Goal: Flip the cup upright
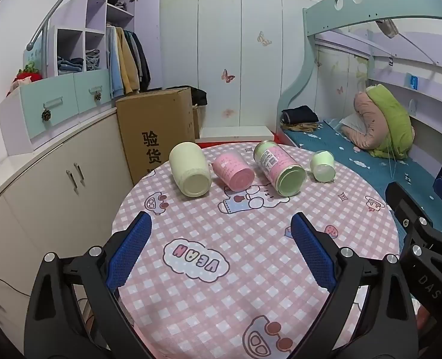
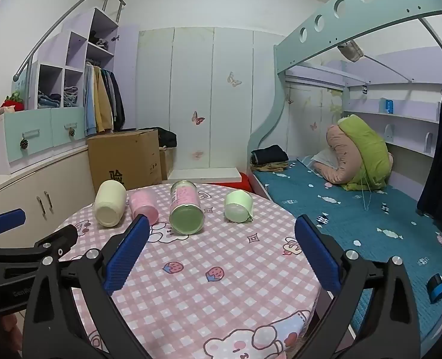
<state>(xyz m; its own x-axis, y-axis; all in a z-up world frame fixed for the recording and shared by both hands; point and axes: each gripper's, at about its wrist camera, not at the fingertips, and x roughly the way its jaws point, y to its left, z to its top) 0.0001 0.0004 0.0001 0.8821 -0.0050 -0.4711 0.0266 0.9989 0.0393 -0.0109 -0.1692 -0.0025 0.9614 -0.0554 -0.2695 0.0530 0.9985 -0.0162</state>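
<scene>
Several cups lie on their sides in a row on the far part of a round table with a pink checked cloth (image 1: pixel 221 299). From left to right: a cream cup (image 1: pixel 190 169), a pink cup (image 1: pixel 234 172), a tall pink-and-green cup (image 1: pixel 279 167) and a small light green cup (image 1: pixel 322 166). In the right wrist view they are the cream cup (image 2: pixel 110 207), pink cup (image 2: pixel 144 205), tall cup (image 2: pixel 186 211) and small green cup (image 2: pixel 239 205). My left gripper (image 1: pixel 221 227) is open and empty, short of the cups. My right gripper (image 2: pixel 222 230) is open and empty, to the right of the left gripper (image 2: pixel 8 224).
A cardboard box (image 1: pixel 158 131) and a cream cabinet (image 1: pixel 56 185) stand left of the table. A bed with a blue sheet (image 2: pixel 355 209) runs along the right side. A white wardrobe (image 1: pixel 236 59) is behind the table.
</scene>
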